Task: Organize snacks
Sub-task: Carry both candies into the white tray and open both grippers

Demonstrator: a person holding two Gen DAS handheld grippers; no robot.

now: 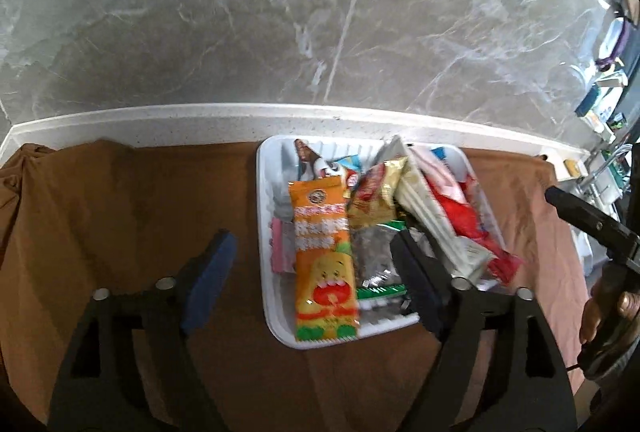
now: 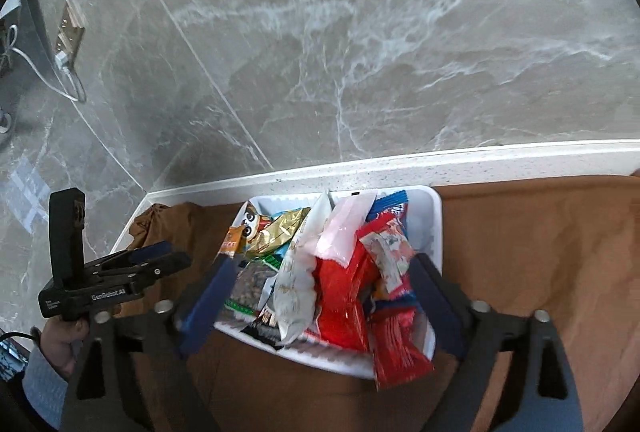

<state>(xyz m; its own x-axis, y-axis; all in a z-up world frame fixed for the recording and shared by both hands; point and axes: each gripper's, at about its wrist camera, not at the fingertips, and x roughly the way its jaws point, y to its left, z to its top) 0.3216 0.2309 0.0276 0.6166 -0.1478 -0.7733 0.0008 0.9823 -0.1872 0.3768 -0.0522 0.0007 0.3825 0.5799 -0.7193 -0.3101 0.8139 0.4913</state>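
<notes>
Progress: the snacks are all seen gathered in the white tray [image 1: 267, 216], which sits on the brown cloth [image 1: 132, 200] against the marble wall. No packet is seen loose on the cloth in either view, so collection is judged largely done. What is left appears to be tidying: the packets lie heaped and overlapping, and the red packet [image 2: 400, 352] and the orange packet [image 1: 325, 264] hang over the near rim.

Left claw [image 1: 316, 272]: jaws spread wide, nothing held. The tray lies directly ahead; the orange packet sits between the fingers, nearer the right one, untouched as far as can be told. The right finger overlaps the tray in view.

Right claw [image 2: 320, 296]: jaws spread wide, nothing held. The tray is straddled in view by both fingers, with the white packet [image 2: 296, 296] and red packet between them; contact cannot be told.
</notes>
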